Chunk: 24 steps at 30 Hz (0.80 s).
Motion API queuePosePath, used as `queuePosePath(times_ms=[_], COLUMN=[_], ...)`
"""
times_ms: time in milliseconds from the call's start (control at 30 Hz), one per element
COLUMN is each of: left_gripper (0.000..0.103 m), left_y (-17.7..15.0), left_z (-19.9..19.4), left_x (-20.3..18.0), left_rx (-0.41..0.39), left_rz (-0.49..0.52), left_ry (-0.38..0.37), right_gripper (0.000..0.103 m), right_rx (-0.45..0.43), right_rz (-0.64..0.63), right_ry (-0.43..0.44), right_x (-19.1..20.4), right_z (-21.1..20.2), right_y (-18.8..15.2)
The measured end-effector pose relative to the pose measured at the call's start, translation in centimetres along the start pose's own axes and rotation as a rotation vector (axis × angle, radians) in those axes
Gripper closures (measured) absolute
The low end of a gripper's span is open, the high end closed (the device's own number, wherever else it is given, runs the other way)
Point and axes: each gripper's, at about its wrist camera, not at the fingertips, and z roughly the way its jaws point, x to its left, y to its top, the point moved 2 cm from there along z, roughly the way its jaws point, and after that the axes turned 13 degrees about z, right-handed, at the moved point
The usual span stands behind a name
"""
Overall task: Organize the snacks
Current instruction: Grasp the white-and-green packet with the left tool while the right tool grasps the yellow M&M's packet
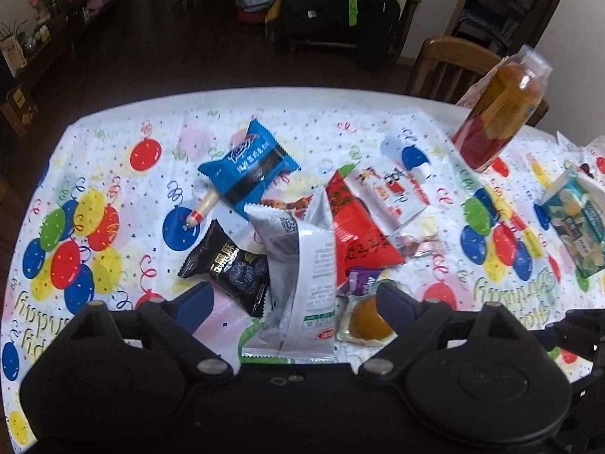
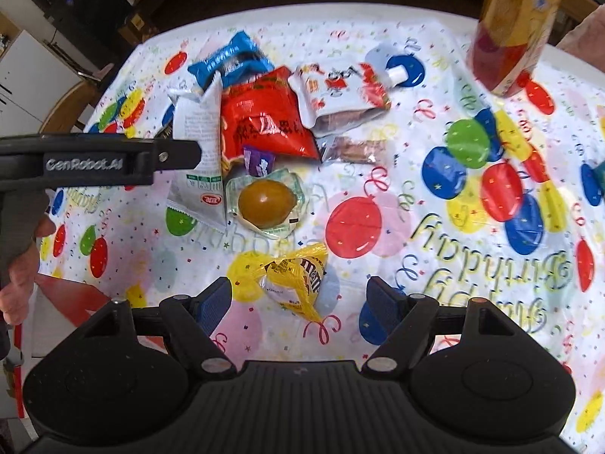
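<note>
Little is sorted yet, as I judge it: the snacks lie in one loose heap mid-table (image 1: 302, 98). From the left, the black pack (image 1: 230, 268) lies nearest my left gripper (image 1: 295, 302), with the blue pack (image 1: 249, 166) behind it and a small sausage stick (image 1: 202, 208) poking out from under that. The white pack (image 1: 302, 261) stands crumpled in the middle, its lower end between my left fingers, which are spread wide and hold nothing. Next come the red pack (image 1: 355, 227), the purple sweet (image 1: 361, 282), the sealed egg (image 1: 365, 321) and the white pouch (image 1: 393, 185).

My right gripper (image 2: 298, 299) is also wide open and empty, poised around the yellow M&M's bag (image 2: 298, 276), apart from the heap. Far right, the bottle (image 2: 518, 26) stands alone. Nearly everything is still to be grouped; I see no container for it.
</note>
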Motion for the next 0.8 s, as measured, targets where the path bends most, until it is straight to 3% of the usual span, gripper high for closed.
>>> queuePosePath(times_ms=[233,300,433,500,700,800], left_gripper=[0.025,0.027,0.034,0.04,0.056,0.068], left_y=[0.1,0.1,0.1,0.0,-0.1,-0.1], left_z=[2.4,2.9,3.5,3.7,3.7,3.5], left_x=[-0.1,-0.2,-0.2,-0.2,0.4,0.7], left_rx=[0.04,0.045,0.054,0.059,0.058,0.055], left_rz=[0.003,0.006,0.003,-0.002,-0.051,-0.071], left_ry=[-0.04,-0.046,-0.065,-0.074,-0.104,-0.115], right_gripper=[0.025,0.035,0.039,0.048,0.06,0.064], right_rx=[0.037,0.048,0.062,0.07,0.07,0.069], right_rz=[-0.001,-0.002,-0.012,-0.017,-0.025,-0.019], right_ry=[0.005,0.005,0.017,0.017,0.012,0.016], right_x=[0.1,0.2,0.4,0.5,0.6,0.6], right_z=[2.5,3.0,3.7,4.0,4.3,4.2], right_y=[0.3,0.4,0.3,0.2,0.0,-0.1])
